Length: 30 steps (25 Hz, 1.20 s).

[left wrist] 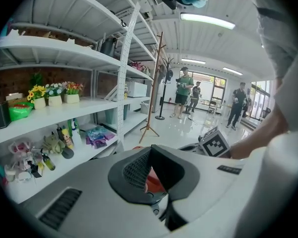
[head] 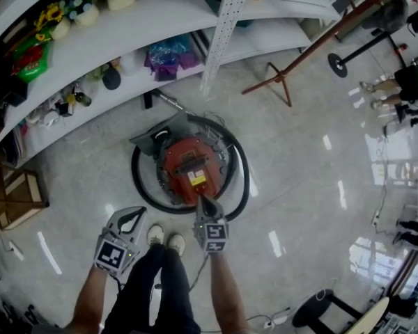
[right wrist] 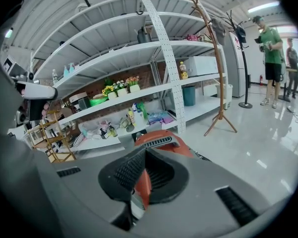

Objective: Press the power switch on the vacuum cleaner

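Observation:
The red vacuum cleaner (head: 187, 167) sits on the floor in front of my feet, ringed by its black hose (head: 242, 179). It carries a yellow label (head: 197, 179) near its close edge. My right gripper (head: 201, 202) is shut, and its pointed tip rests on the cleaner's near edge just below that label. In the right gripper view the red body (right wrist: 161, 142) lies right beyond the shut gripper (right wrist: 145, 150). My left gripper (head: 136, 214) is shut on nothing, off to the left of the cleaner. The left gripper (left wrist: 151, 149) shows red casing (left wrist: 153, 183) through its gap.
White shelving (head: 160, 19) with flower pots, bottles and bags curves along the far side. A wooden coat stand (head: 282, 75) leans at the upper right. A wooden rack (head: 14, 197) stands at the left. People (head: 404, 82) stand at the far right. A black stool base (head: 320, 308) is nearby.

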Motion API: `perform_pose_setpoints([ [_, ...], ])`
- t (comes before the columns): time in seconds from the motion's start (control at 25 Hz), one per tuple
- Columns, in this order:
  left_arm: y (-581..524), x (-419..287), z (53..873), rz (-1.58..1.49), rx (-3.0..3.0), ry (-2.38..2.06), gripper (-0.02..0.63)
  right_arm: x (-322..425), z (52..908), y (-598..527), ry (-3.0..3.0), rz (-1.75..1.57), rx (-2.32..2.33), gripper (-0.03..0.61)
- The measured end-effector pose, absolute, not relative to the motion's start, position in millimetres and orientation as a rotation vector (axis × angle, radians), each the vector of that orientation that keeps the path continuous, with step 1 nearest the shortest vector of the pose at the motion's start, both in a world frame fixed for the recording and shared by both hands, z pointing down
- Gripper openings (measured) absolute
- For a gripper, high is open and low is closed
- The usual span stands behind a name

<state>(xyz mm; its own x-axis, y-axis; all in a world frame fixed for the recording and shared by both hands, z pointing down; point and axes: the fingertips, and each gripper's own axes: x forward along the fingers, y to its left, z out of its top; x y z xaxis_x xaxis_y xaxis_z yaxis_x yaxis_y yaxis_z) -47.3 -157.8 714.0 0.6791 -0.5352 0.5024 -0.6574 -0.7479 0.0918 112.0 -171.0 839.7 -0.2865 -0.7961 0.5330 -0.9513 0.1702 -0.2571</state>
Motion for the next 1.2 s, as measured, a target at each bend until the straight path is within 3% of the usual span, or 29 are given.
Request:
perform_pose_setpoints([
  [1.2, -106, -25, 576, 0.543, 2.682, -0.875, 0.008, 126, 668, -118, -2.137, 0.775, 1.832, 0.005],
])
